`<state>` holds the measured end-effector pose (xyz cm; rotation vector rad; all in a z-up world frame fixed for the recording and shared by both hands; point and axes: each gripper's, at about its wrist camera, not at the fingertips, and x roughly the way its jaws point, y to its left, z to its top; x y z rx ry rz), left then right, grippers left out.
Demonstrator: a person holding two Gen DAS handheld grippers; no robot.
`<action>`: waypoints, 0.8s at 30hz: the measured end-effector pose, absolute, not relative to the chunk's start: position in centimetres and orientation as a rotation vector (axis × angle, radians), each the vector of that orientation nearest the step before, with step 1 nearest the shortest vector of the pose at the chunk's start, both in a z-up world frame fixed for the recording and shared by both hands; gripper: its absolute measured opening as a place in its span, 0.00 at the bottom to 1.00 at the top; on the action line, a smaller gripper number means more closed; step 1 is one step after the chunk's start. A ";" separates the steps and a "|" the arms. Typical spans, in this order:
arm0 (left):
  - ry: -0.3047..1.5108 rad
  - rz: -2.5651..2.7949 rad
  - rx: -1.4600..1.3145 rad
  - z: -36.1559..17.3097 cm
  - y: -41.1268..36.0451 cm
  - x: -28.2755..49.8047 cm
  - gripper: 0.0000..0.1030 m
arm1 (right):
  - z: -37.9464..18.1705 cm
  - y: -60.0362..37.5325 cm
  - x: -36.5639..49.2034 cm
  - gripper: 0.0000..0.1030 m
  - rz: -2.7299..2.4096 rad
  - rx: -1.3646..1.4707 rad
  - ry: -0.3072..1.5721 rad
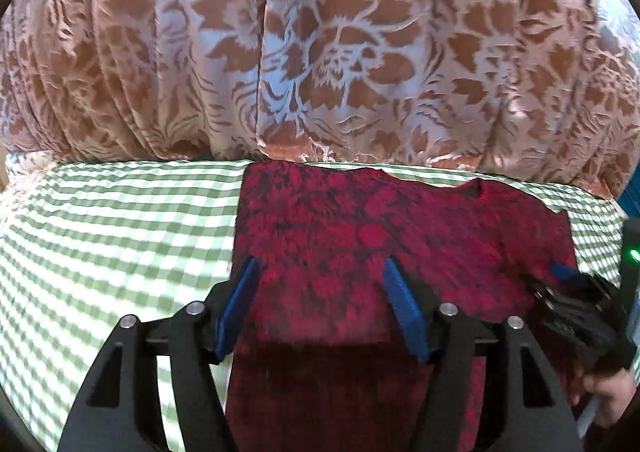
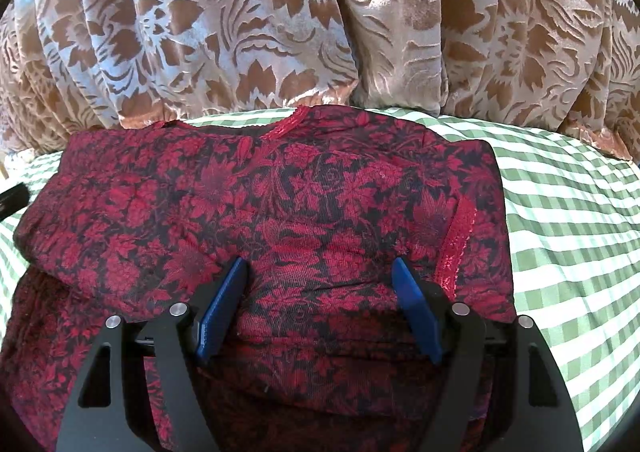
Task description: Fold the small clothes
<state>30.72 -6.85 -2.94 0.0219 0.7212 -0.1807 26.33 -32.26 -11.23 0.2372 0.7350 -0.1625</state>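
Note:
A red and black floral top (image 1: 360,236) lies flat on a green and white checked cloth (image 1: 120,236). Its neckline faces the curtain, and its sides look folded in. My left gripper (image 1: 320,272) is open over the top's left part, with nothing between its blue pads. My right gripper (image 2: 320,272) is open over the top (image 2: 280,196), near its right side with the red lace trim (image 2: 456,236), and is empty. The right gripper also shows at the right edge of the left wrist view (image 1: 576,292), low over the top.
A pink and brown floral velvet curtain (image 1: 320,52) hangs right behind the surface and shows in the right wrist view too (image 2: 320,12). Checked cloth (image 2: 568,232) lies bare to the right of the top. A dark device with a green light (image 1: 632,252) stands at the far right.

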 end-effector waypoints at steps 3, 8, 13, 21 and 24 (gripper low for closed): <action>0.705 -0.182 0.016 -2.3 -6.5 28.1 0.68 | -11.2 -32.3 26.3 0.72 -0.166 0.236 0.732; 0.682 -0.167 0.026 -1.3 -5.8 24.4 0.71 | -11.2 -32.0 26.3 0.73 -0.176 0.220 0.730; 0.661 -0.156 0.042 -0.5 -5.1 21.4 0.73 | -10.9 -31.5 26.3 0.78 -0.200 0.190 0.739; 0.637 -0.155 0.093 -0.3 -4.7 17.1 0.75 | -8.9 -30.1 23.1 0.95 -0.243 0.210 0.746; 0.639 -0.158 0.102 -0.4 -4.6 15.8 0.75 | -8.9 -29.1 20.4 0.95 -0.199 0.238 0.756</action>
